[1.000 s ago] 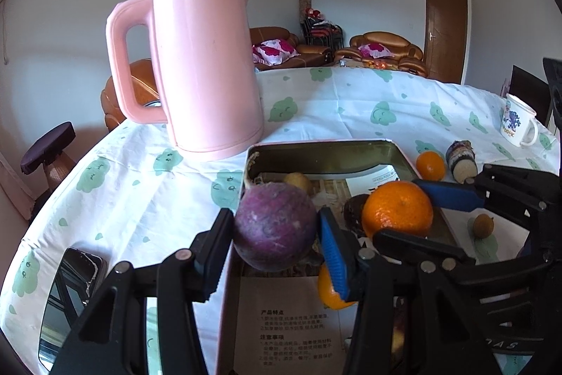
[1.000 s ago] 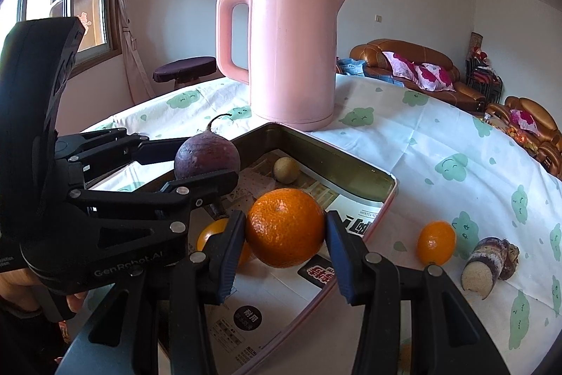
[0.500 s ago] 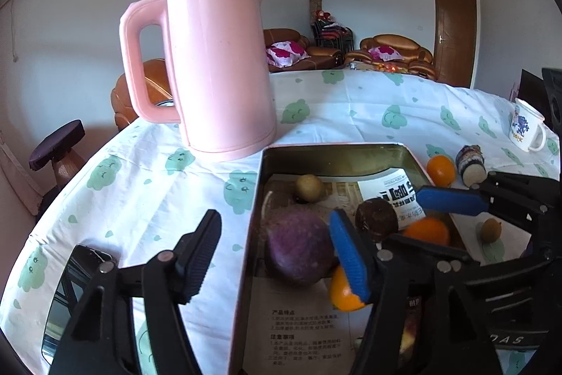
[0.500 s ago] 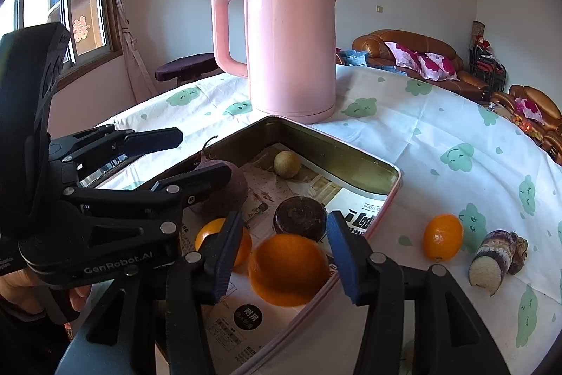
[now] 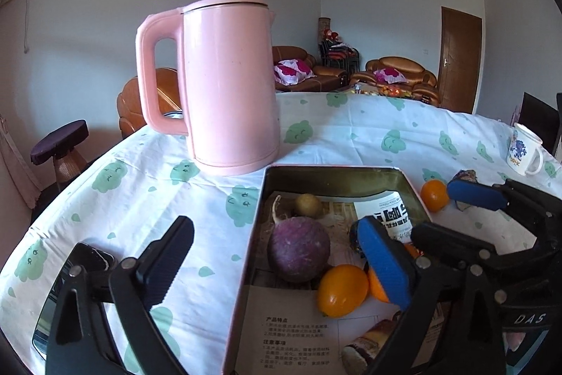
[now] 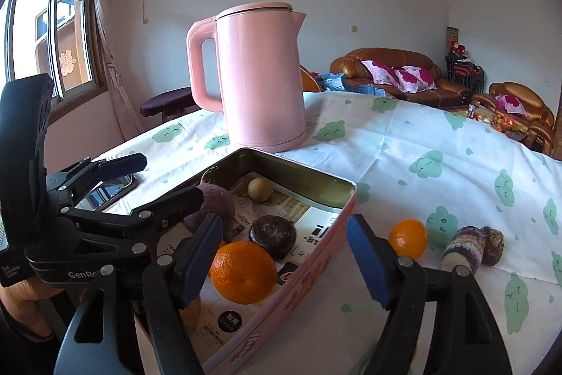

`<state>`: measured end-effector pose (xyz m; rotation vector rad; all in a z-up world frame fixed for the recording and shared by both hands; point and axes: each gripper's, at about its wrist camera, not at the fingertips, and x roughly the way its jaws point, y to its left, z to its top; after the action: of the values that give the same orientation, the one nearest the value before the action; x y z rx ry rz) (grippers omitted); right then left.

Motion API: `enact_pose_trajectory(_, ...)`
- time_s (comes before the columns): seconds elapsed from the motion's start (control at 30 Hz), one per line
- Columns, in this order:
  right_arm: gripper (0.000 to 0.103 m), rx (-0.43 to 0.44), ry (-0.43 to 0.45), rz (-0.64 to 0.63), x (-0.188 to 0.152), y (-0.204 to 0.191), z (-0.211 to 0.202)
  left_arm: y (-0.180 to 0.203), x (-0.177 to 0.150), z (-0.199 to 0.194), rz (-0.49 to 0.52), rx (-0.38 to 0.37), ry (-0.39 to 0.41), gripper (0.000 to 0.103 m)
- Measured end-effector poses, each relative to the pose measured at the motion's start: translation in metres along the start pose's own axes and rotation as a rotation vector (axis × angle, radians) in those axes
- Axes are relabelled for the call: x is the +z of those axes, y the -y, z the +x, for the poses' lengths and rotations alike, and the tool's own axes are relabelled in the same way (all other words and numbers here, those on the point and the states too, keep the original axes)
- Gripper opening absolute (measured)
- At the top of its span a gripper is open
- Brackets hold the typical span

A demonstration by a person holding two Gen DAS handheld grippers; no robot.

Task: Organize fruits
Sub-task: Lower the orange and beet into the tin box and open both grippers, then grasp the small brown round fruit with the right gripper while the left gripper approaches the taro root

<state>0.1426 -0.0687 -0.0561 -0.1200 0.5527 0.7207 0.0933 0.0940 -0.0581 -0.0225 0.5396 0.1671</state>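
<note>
1. Left gripper (image 5: 277,255): jaws spread wide and opening, pinching nothing. The round purple root vegetable (image 5: 298,248) sits between them on the floor of the pink rectangular metal tin (image 5: 404,174), clear of both pads.
2. Right gripper (image 6: 281,259): jaws spread and opening, nothing pinched. The large dimpled orange (image 6: 244,271) rests in the tin's near corner beside the left pad; the right pad is outside the tin wall.
3. Also in the tin: a small yellow-orange fruit (image 5: 342,289), a dark brown round fruit (image 6: 272,236), a small tan round fruit (image 6: 259,188), all on printed paper lining.
4. Still out on the cloud-print bench cloth (image 6: 439,146), right of the tin: a small orange (image 6: 407,238) and a cut purple-skinned tuber (image 6: 470,246).
5. The tall pink electric kettle (image 5: 228,83) stands at the tin's far-left corner; keep clear of it.
6. Judgement: both drops look done; the loose 2 on the right look like the next picks.
</note>
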Motion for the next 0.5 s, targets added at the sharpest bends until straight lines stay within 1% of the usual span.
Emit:
enact_pose_trajectory(0.17,0.074,-0.108,0.001,0.033,0.0,0.028,-0.022,0.002,0.0,-0.008,0.004,-0.006,0.035,0.099)
enact_pose_trajectory(0.27,0.074,-0.178,-0.007,0.052,-0.003,0.047,-0.038,0.003,0.0,-0.007,-0.001,-0.008,0.04,0.099)
enact_pose_trajectory(0.33,0.074,-0.184,-0.016,0.065,-0.009,0.056,-0.046,0.004,0.0,-0.008,-0.009,-0.013,0.046,0.099)
enact_pose_trajectory(0.43,0.074,-0.206,-0.043,0.051,-0.019,0.059,-0.049,0.009,0.0,-0.009,-0.01,-0.019,0.048,0.099)
enact_pose_trajectory(0.5,0.074,-0.194,-0.07,0.055,-0.025,0.061,-0.048,0.012,0.0,-0.01,-0.008,-0.024,0.048,0.099)
